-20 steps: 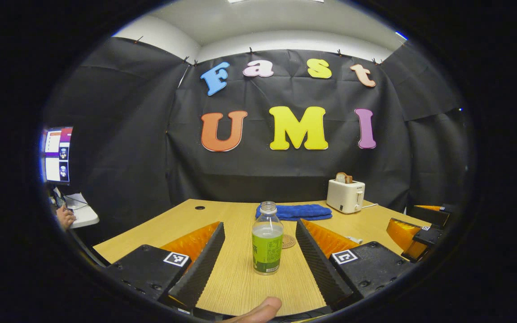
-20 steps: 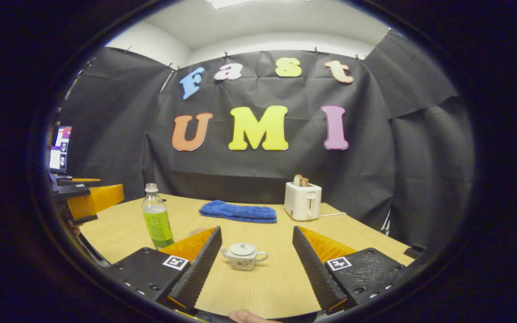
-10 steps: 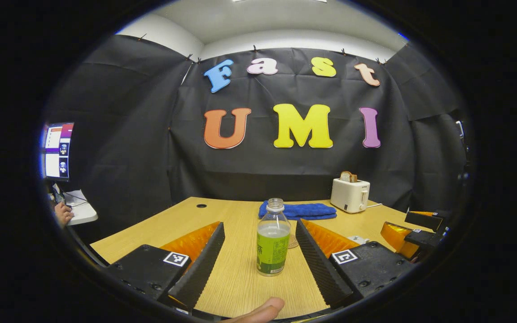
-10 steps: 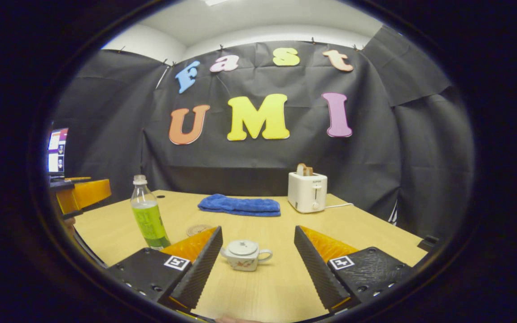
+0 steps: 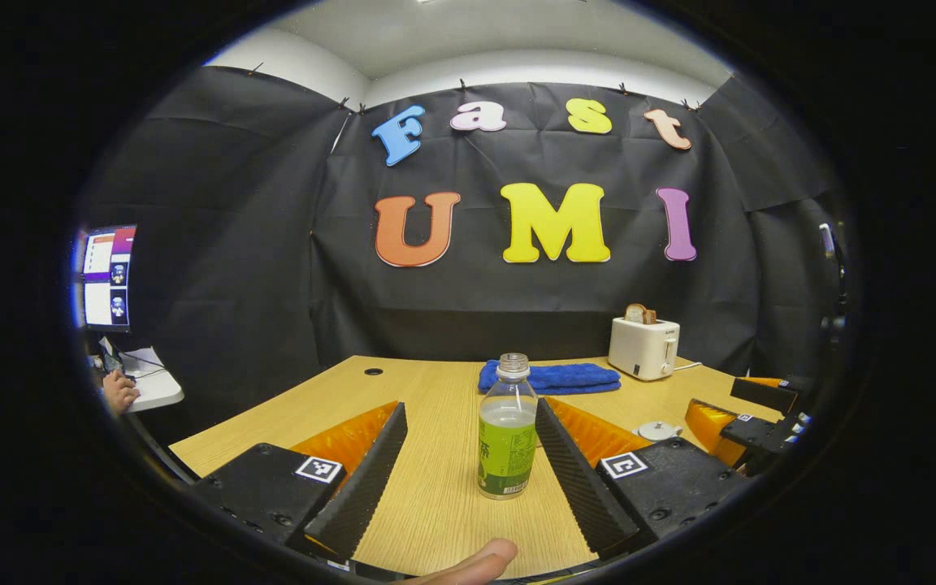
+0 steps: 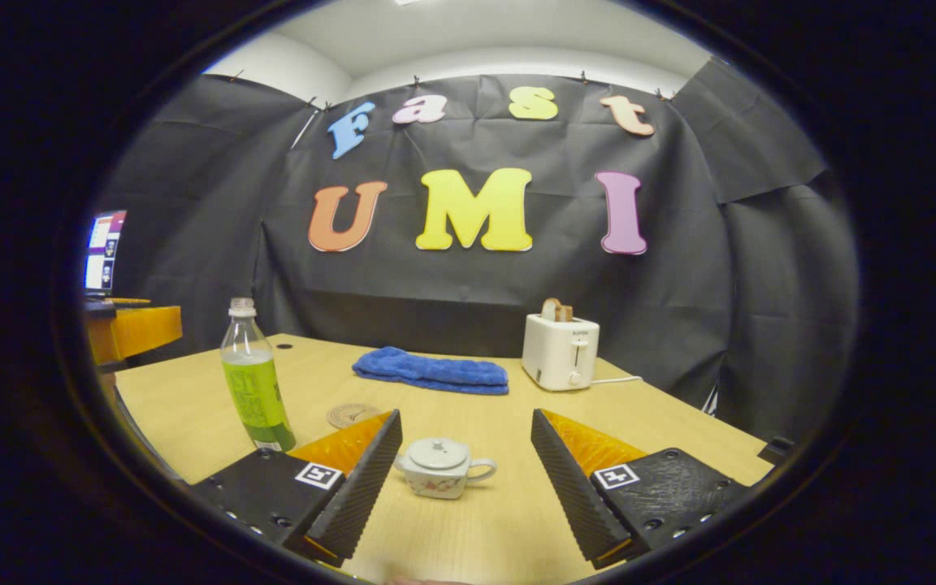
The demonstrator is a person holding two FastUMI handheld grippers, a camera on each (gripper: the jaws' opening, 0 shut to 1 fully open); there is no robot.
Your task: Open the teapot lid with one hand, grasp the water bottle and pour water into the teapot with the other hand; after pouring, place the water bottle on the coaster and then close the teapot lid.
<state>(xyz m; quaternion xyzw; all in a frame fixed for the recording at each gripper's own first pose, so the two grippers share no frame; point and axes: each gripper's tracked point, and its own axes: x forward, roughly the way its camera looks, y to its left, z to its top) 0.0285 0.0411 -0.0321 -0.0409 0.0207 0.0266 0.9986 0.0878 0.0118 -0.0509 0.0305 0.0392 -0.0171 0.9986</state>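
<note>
**Presently both tools open, nothing gripped; bottle and teapot stand on the tabletop**

Left tool [image 5: 468, 455]: its two fingers are spread wide apart and hold nothing. The water bottle [image 5: 507, 439] stands upright on the tabletop [image 5: 435, 504] between them, nearer the right finger, with a visible gap to the left one; whether the right finger touches it cannot be told. The bottle carries no cap, has a green label and is roughly half full of liquid. A fingertip of the holding hand [image 5: 468, 562] shows at the bottom edge of the left gripper view.

Right tool [image 6: 464, 467]: fingers likewise set wide apart, empty. The teapot [image 6: 440, 467], small and white, sits on the tabletop between and beyond the fingertips, touching neither. Its lid [image 6: 437, 453] is in place, spout to the left and handle to the right in the right gripper view.

Farther out, the round coaster [image 6: 352, 415] lies bare on the tabletop, between the bottle and the teapot in the right gripper view and somewhat behind both. A folded blue towel [image 6: 432, 371] lies near the far edge. A white toaster [image 6: 560, 351] with bread in its slot stands just right of the towel. In the left gripper view the right tool shows at the right margin, with the teapot beside it. A monitor [image 5: 104, 276] stands off the tabletop to the left.
</note>
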